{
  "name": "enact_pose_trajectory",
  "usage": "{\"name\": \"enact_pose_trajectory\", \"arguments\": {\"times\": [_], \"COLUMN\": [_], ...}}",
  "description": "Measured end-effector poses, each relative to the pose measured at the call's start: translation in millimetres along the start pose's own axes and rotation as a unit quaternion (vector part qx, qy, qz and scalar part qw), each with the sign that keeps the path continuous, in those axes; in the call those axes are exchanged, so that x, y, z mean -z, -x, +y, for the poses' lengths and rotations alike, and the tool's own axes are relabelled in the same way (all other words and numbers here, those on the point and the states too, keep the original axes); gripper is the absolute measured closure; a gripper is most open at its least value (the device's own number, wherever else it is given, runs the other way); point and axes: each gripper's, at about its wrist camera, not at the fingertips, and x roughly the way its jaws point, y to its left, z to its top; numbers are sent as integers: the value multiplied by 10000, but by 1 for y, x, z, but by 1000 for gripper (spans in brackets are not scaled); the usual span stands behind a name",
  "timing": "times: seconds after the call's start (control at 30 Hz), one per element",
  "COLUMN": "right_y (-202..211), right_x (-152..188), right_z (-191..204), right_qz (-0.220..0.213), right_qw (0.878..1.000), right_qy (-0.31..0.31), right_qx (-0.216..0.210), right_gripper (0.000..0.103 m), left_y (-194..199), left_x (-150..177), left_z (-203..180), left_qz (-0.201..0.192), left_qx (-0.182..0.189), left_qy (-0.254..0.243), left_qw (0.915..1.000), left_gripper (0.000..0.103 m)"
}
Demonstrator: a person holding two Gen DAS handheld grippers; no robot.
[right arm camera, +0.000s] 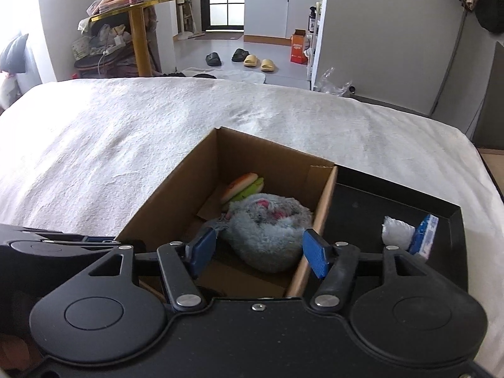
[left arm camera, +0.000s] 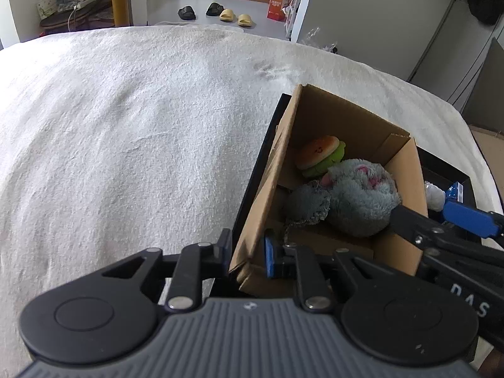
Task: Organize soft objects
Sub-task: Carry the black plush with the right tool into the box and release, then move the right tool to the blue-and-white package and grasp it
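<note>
A cardboard box (left arm camera: pixel 271 170) (right arm camera: pixel 176 195) stands on the white bed. Inside lie a burger plush (left arm camera: pixel 321 154) (right arm camera: pixel 242 186) and a fluffy grey-blue plush with pink spots (left arm camera: pixel 359 195) (right arm camera: pixel 267 230). My left gripper (left arm camera: pixel 247 252) straddles the box's near left wall, one finger on each side, pinching it. My right gripper (right arm camera: pixel 260 249) is open just above the fluffy plush, its left finger inside the box, its right finger outside the right wall; it also shows in the left wrist view (left arm camera: pixel 441 220).
A black tray (right arm camera: pixel 393 201) lies right of the box with a white wad (right arm camera: pixel 397 230) and a blue-and-white pack (right arm camera: pixel 425 236). The white blanket (left arm camera: pixel 126 132) spreads left and ahead. Slippers (right arm camera: pixel 252 60) and furniture stand on the floor beyond the bed.
</note>
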Motion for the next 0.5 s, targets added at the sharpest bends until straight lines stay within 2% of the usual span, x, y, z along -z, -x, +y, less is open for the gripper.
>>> {"name": "enact_pose_trajectory", "arguments": {"times": [0.27,0.5], "right_y": [13,22], "right_x": [7,16], "right_z": [-15,-31], "right_qz": [-103,-142], "right_qw": [9998,9994], "right_qy": [-170,-318], "right_qx": [49,48], "right_gripper": [38,38], "left_y": [10,17], "left_x": [2,3], "left_z": [-11,-21], "left_qz": [-15,-49], "left_qx": [-129,-260], "left_qy": [-96,-222], "left_qw": [9999,9994], "left_gripper": [62,59]}}
